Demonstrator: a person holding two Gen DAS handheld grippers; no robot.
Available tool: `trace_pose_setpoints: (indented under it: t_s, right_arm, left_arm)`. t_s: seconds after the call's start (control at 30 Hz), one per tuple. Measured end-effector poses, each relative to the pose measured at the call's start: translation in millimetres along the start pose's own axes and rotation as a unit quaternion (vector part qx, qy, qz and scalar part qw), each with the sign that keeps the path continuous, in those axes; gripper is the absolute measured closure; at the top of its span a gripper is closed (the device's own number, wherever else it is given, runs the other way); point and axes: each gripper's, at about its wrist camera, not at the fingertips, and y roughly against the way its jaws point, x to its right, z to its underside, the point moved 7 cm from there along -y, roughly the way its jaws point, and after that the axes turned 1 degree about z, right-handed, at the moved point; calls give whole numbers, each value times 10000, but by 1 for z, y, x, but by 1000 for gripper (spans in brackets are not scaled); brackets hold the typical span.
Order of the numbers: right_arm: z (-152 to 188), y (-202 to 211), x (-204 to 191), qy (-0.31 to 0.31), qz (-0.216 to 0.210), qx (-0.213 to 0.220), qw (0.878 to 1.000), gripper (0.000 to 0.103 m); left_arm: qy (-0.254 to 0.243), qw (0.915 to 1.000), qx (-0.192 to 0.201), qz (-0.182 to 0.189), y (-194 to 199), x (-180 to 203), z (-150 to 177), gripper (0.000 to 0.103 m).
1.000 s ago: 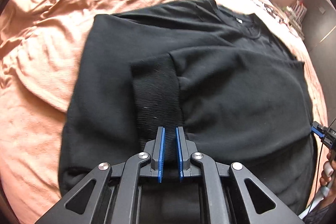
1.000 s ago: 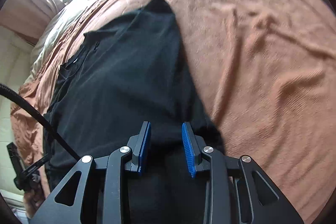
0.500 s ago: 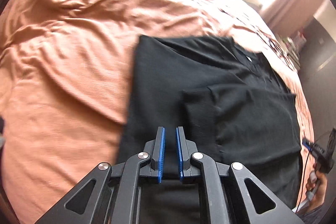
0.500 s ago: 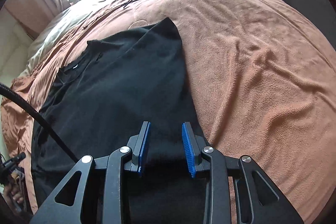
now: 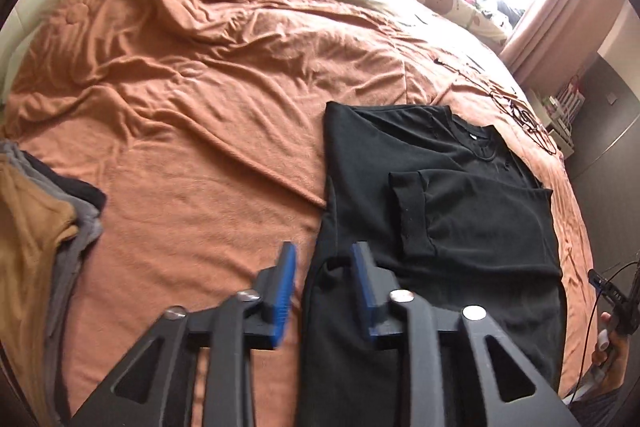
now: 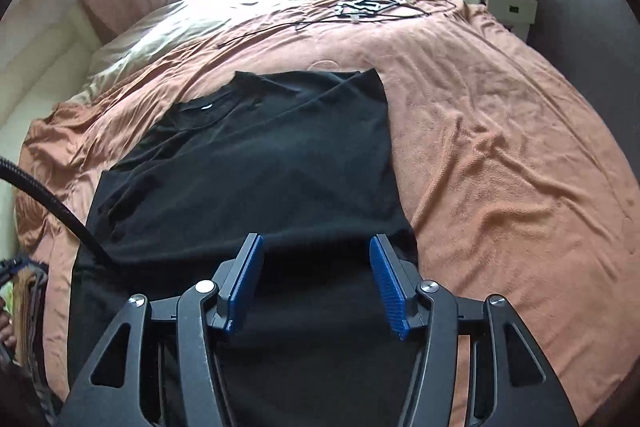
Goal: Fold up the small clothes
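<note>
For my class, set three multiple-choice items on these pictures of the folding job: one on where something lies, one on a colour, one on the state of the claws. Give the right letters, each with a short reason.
1. Where is the stack of folded clothes, seen from the left wrist camera?
A. on top of the shirt
B. at the left edge of the bed
C. by the window

2. What colour is the shirt being folded?
A. black
B. white
C. red

3. How do the two claws stand?
A. both shut on cloth
B. one open, one shut
C. both open, holding nothing

Answers:
1 B: the tan and grey pile lies on the blanket far left of the shirt.
2 A: it is dark all over.
3 C: the left claw and right claw show clear gaps between their blue pads.
</note>
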Motion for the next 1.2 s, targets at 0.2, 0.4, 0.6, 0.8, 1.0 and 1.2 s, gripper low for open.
trace_pose_setpoints:
  t_s: [0.2, 0.4, 0.6, 0.8, 1.0, 1.2]
  right_arm:
    - [23, 64, 2, 328, 8, 240, 9992, 17]
    - [58, 148, 22, 404, 296, 826, 9953, 11]
    - [114, 209, 37, 418, 8, 1229, 9915, 2]
    - [157, 246, 69, 392, -106, 1430, 9889, 2]
    - [192, 288, 83, 416, 112, 1892, 9810, 2]
    - [228, 303, 89, 630, 36, 2098, 9757, 2]
  left_arm:
    - [-249, 9994, 191, 132, 47, 11, 25, 32]
    - [-515, 9964, 674, -46, 100, 25, 58, 7]
    - [-601, 9912, 1182, 48, 158, 40, 101, 6]
    - [-752, 9849, 1558, 42, 204, 53, 144, 6]
    - [-723, 9827, 1704, 102, 229, 55, 180, 6]
    - [-740, 9796, 1853, 224, 245, 57, 210, 6]
